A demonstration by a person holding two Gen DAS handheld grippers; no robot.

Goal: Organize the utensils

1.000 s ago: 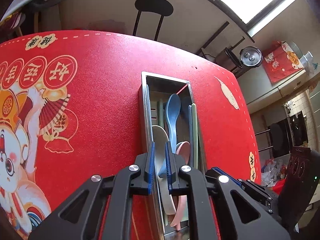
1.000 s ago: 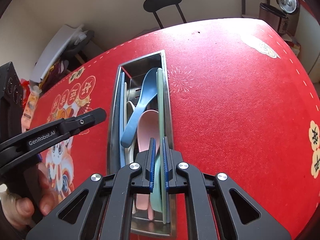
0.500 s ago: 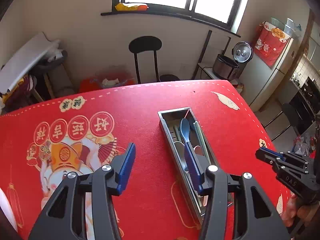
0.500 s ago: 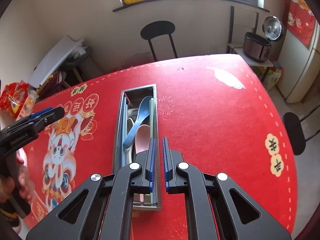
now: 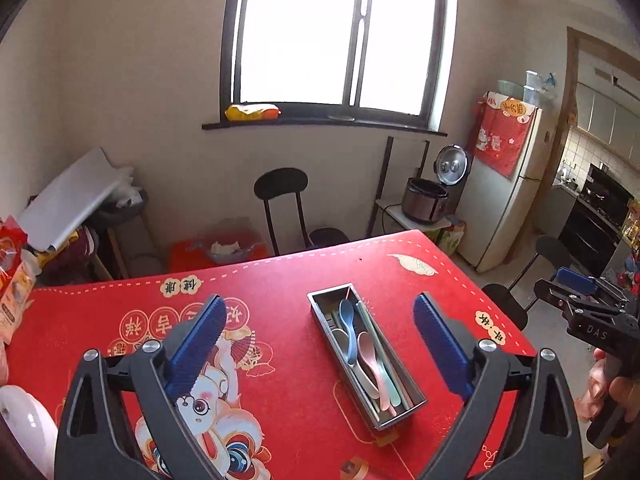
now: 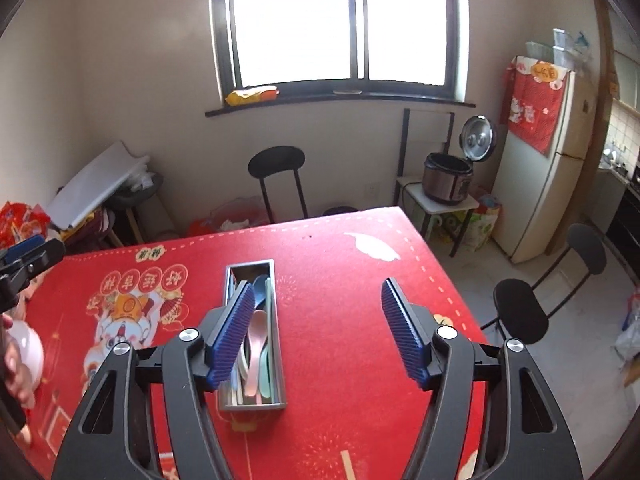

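A long steel utensil tray [image 5: 402, 413] [image 6: 277, 356] lies on the red tablecloth [image 5: 288, 308] [image 6: 340, 272]. It holds a blue spoon [image 5: 347, 320] [image 6: 261, 286], a pink spoon [image 5: 370, 354] [image 6: 256, 344], a white spoon and green and blue chopsticks. My left gripper [image 5: 320, 344] is open and empty, raised well above the table, with the tray between its fingers in view. My right gripper [image 6: 318, 328] is open and empty, high above the table, to the right of the tray. Each gripper shows at the edge of the other's view.
A white bowl-like object [image 6: 26, 350] [image 5: 24, 428] sits at the table's left side. A black chair [image 5: 282, 208] stands behind the far edge and another chair [image 6: 520, 320] at the right. A rice cooker [image 6: 448, 178] and a fridge [image 6: 536, 168] stand beyond.
Both grippers have risen and pulled back from the tray. Both have opened wide; a second ago their jaws were nearly closed just over the spoons.
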